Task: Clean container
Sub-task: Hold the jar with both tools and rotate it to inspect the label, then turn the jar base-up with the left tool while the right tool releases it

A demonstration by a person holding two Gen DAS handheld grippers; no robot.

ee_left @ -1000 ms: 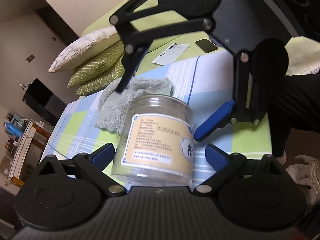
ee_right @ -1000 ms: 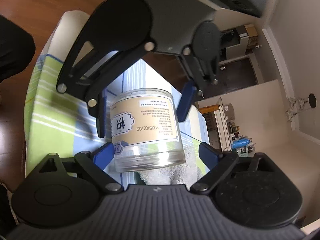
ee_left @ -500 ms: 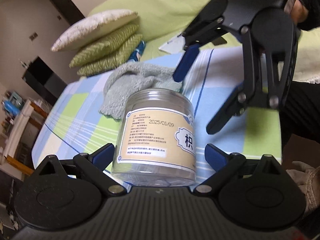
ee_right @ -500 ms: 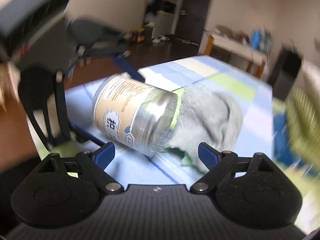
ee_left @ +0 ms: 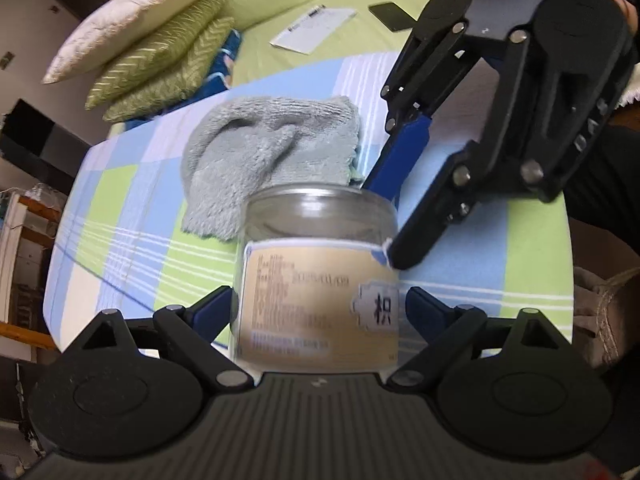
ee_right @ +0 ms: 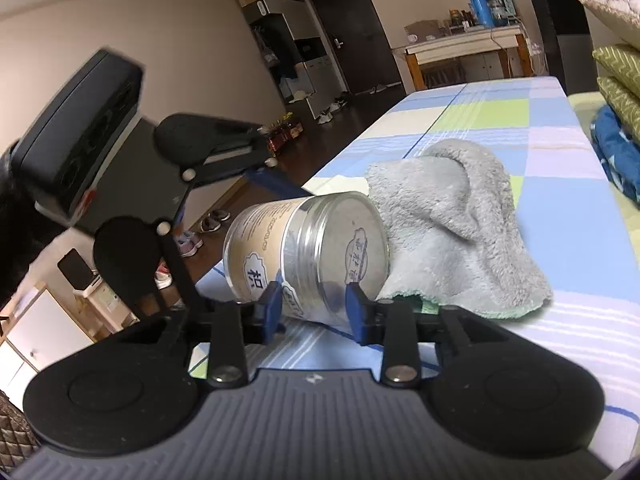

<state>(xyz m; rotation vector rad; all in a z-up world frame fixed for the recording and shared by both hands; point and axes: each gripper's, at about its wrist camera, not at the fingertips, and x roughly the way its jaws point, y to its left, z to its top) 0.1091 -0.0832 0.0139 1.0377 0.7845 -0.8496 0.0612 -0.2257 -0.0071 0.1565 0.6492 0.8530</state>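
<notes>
A clear plastic jar point(ee_left: 316, 292) with a tan label and a clear lid point(ee_right: 344, 248) is held sideways just above the checked bed cover. My left gripper point(ee_left: 320, 308) is shut on the jar's body, one blue pad on each side. My right gripper point(ee_right: 314, 308) comes in from the lid end, and its blue fingers point(ee_right: 356, 308) are closed on the lid's rim. In the left wrist view the right gripper point(ee_left: 390, 220) straddles the jar's top. A grey fluffy cloth point(ee_right: 452, 236) lies crumpled on the cover right behind the jar.
The blue, green and white cover point(ee_left: 132, 216) spreads over a long surface. Green and white pillows point(ee_left: 148, 48) are stacked at the far end, with a paper point(ee_left: 312, 30) and a phone point(ee_left: 390, 16) on the green sheet. A person's dark sleeve point(ee_left: 600, 184) is at the right.
My right gripper has swung from above the jar round to its lid end and its fingers have closed together there. The left gripper has kept its hold while the jar shifted slightly.
</notes>
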